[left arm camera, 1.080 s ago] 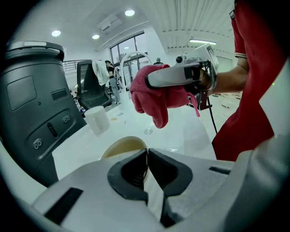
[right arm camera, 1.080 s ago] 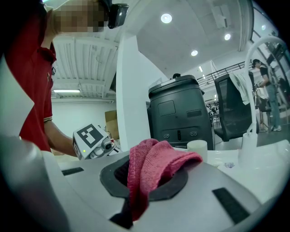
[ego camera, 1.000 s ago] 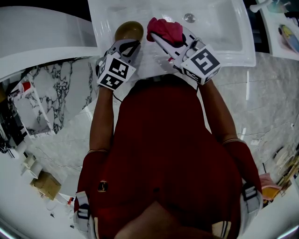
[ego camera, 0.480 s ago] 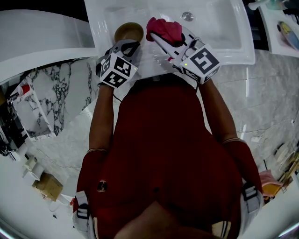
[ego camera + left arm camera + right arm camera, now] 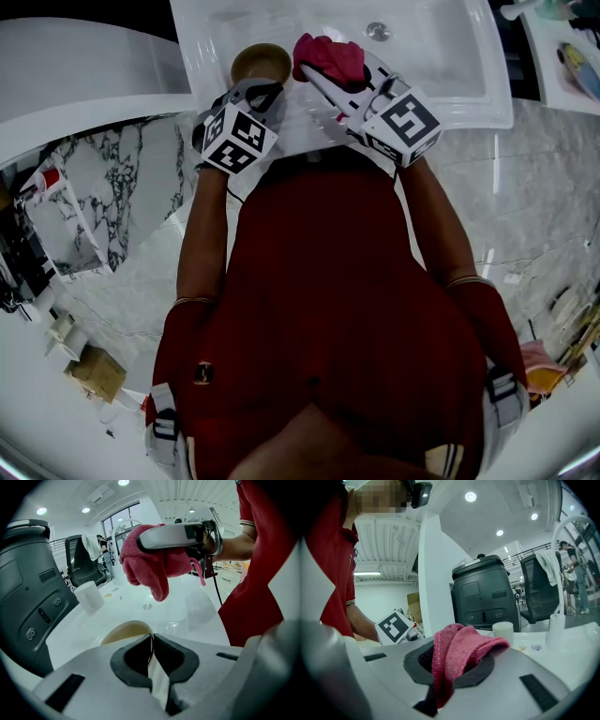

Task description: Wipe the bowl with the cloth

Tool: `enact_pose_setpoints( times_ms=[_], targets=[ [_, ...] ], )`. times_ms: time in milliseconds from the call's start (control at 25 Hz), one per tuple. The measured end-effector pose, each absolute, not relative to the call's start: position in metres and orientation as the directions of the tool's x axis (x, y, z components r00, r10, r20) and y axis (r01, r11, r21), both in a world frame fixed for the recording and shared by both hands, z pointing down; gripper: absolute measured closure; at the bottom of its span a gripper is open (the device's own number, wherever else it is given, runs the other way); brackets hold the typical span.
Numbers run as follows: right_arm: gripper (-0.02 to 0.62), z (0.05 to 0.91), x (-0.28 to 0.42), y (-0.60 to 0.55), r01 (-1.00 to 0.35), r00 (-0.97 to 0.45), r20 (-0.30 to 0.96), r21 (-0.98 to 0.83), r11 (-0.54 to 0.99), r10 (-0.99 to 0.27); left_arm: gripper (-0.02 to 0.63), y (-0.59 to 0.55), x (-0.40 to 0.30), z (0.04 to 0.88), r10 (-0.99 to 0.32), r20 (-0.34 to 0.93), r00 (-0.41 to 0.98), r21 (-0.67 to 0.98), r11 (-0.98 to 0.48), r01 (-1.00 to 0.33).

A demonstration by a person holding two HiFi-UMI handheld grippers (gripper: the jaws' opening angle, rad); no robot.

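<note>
A tan bowl (image 5: 260,62) sits in the white sink (image 5: 441,75), at its left. My left gripper (image 5: 263,92) is shut on the bowl's near rim; in the left gripper view the thin rim (image 5: 151,645) is pinched between the dark pads, with the bowl (image 5: 126,632) just beyond. My right gripper (image 5: 314,75) is shut on a red cloth (image 5: 330,58), which hangs bunched above the sink, just right of the bowl. In the right gripper view the cloth (image 5: 454,656) is clamped between the jaws. The left gripper view also shows that cloth (image 5: 152,569) held in the right gripper (image 5: 180,534) above the bowl.
The sink drain (image 5: 379,32) lies at the far right of the basin. A white cup (image 5: 89,597) stands on the sink's far side, next to a large dark grey machine (image 5: 28,592). Marble counter (image 5: 525,197) spreads either side. A person's red shirt (image 5: 328,309) fills the near view.
Almost nothing has changed; both grippers shifted very slightly in the view, still holding the bowl and the cloth.
</note>
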State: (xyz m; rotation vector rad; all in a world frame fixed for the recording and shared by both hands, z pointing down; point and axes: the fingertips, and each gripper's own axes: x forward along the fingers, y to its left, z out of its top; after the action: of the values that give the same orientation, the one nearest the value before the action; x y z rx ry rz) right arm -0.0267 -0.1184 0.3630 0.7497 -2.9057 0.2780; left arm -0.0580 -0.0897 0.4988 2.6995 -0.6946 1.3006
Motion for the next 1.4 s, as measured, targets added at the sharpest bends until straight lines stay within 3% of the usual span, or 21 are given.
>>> enact_pose_setpoints(
  times_ms=[680,1400],
  targets=[
    [0.566,0.365,-0.025,-0.116,-0.494,-0.866,0.174,-0.146,0.857,-0.469,0.558,-0.086,-0.054,0.493,-0.365,0.738,0.568,-0.119,-0.899,-0.422],
    [0.566,0.354,-0.029,-0.11,-0.487,-0.871,0.145,-0.13,0.864,-0.469,0.557,-0.099,-0.059,0.428,-0.54,0.556,0.632,-0.163,-0.816,-0.554]
  ],
)
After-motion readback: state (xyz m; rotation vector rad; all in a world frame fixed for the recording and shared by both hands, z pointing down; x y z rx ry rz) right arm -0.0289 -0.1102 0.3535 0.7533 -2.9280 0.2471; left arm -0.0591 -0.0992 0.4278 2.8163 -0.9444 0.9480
